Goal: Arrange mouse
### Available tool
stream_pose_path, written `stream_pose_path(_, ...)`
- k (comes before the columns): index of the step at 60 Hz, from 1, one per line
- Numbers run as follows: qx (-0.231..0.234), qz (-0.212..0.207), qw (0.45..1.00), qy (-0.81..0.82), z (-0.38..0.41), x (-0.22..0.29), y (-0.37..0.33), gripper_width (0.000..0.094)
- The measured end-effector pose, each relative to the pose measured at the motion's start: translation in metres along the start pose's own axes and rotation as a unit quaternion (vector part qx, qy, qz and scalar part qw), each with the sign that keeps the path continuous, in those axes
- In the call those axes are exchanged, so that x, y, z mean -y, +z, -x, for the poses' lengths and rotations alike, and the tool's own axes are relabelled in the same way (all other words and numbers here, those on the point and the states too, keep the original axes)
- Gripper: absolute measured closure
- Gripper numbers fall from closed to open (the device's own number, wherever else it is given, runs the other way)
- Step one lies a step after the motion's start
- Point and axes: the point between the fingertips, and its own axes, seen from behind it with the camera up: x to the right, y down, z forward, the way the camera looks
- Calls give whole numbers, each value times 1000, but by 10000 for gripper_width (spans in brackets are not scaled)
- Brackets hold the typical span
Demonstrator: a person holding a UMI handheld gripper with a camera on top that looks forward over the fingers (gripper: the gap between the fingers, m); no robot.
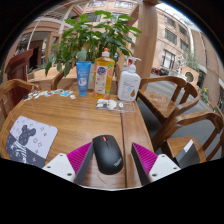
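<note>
A black computer mouse with a red scroll wheel lies on the wooden table, between my two fingers. My gripper is open, with a gap between each magenta pad and the mouse's sides. The left pad and right pad flank it. A mouse mat with a dark cartoon figure on it lies on the table to the left of the fingers.
At the table's far side stand a blue tube, a yellow bottle, a white jug and a leafy plant. Small scraps lie mid-table. Wooden chairs stand to the right, another to the left.
</note>
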Motion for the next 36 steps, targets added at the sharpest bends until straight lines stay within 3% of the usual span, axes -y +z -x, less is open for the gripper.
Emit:
stream_pose_path(10,39,15,999,35,16,5,14,384)
stream_pose_path(30,23,40,998,39,20,3,12,578)
stream_pose_path(36,10,45,997,58,17,1,7,592)
